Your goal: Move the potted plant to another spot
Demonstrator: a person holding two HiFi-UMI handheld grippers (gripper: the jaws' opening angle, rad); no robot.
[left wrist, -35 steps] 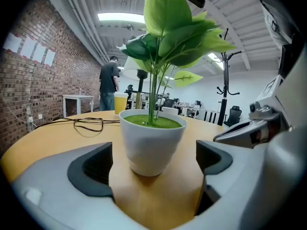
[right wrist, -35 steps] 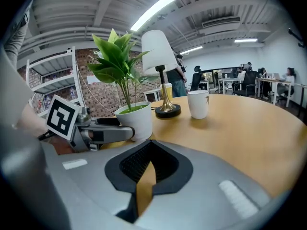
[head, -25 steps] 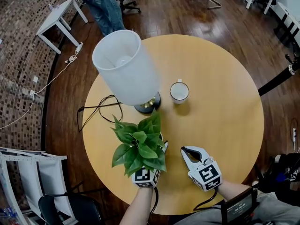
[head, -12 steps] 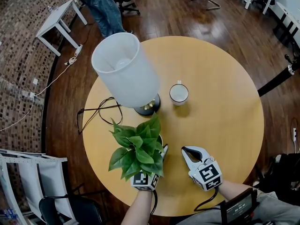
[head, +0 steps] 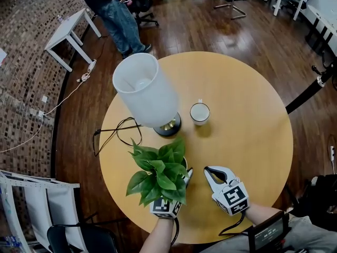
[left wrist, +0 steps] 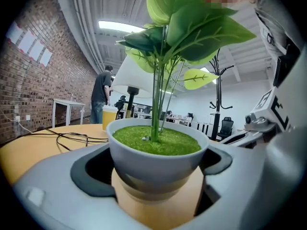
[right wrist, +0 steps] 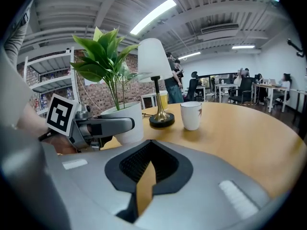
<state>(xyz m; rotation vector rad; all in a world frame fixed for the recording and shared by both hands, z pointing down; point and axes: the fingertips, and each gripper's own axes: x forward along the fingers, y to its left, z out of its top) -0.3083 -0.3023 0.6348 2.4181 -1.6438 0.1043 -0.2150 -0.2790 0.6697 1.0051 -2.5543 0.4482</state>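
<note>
The potted plant (head: 158, 173), green leaves in a small white pot (left wrist: 156, 162), is at the near left of the round wooden table (head: 253, 120). My left gripper (head: 178, 179) is shut on the pot, a jaw on each side of its wall, and leaves hide most of the jaws from above. In the right gripper view the pot (right wrist: 125, 123) looks level with the tabletop, with the left gripper (right wrist: 103, 126) around it. My right gripper (head: 209, 171) lies just right of the plant, shut and empty (right wrist: 148, 162).
A table lamp with a white shade (head: 147, 91) stands just beyond the plant, its black cable (head: 113, 136) looping to the left edge. A white mug (head: 200, 112) sits right of the lamp base. A person (head: 113, 9) stands on the floor beyond the table.
The head view has shifted a little. Plant, lamp, mug and both grippers keep about the same places relative to each other.
</note>
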